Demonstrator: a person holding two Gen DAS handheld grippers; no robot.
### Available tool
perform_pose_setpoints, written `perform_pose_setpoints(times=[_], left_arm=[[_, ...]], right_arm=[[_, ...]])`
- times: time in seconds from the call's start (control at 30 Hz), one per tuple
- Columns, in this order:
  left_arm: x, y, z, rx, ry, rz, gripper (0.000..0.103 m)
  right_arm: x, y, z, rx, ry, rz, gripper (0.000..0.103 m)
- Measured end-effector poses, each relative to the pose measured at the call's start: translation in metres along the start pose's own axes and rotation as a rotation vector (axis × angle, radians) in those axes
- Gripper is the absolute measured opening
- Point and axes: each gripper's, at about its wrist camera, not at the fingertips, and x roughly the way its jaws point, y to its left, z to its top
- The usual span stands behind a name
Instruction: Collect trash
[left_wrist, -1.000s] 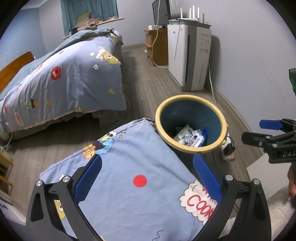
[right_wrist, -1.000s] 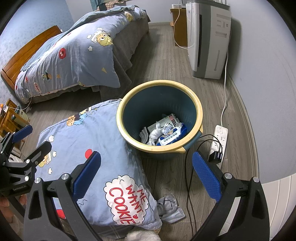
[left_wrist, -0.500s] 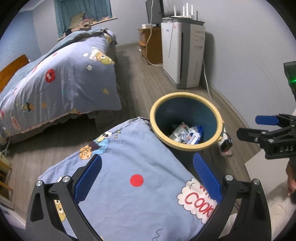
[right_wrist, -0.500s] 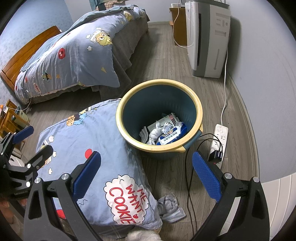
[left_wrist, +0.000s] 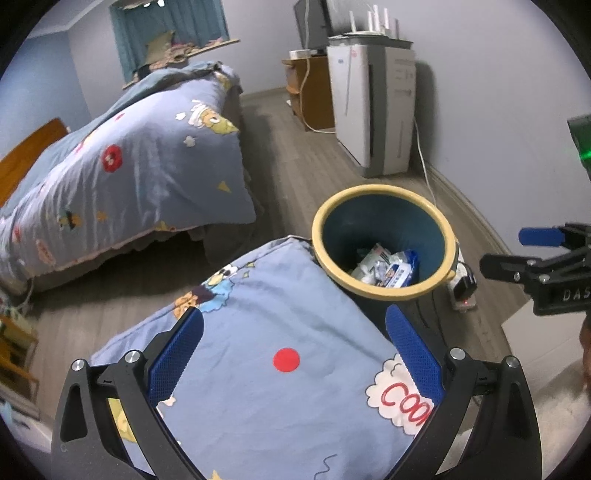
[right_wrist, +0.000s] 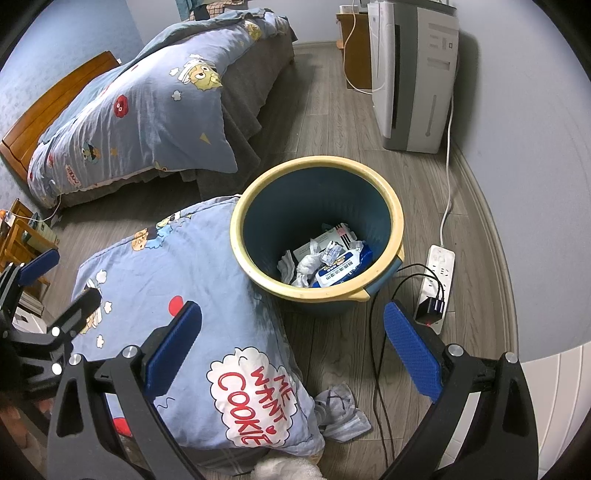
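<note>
Bedroom floor, two handheld grippers, both empty.
Left gripper (left_wrist: 293, 354): jaws spread wide, hovers over cartoon pillow (left_wrist: 258, 350).
Right gripper (right_wrist: 291, 345): jaws spread wide, above floor between pillow and power strip (right_wrist: 439, 273).
Trash bin (right_wrist: 388, 206): blue w/ yellow rim, touching pillow edge; holds wrappers, tissue, wipes pack.
Loose trash: crumpled cloth or tissue wad (right_wrist: 341, 411) on floor, just beside pillow's lower corner, near black cable (right_wrist: 376, 354).
Handling, prob.: light, soft, compressible, not fragile. Pinch raised middle fold; avoid snagging cable.
</note>
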Motion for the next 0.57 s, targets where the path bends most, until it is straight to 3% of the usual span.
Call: perform_pose_setpoints(times=[0.23,0.57], left_arm=[[-0.005,-0.003,0.000,0.013,-0.039,-0.033,0.098],[-0.013,0.001,0.001,-0.017,-0.011,-0.062,0.098]], right_arm=[[0.000,-0.001,0.000,0.001,0.000,0.000,0.097],[0.001,-0.017,-0.004,0.060,0.010,-0.024,0.097]])
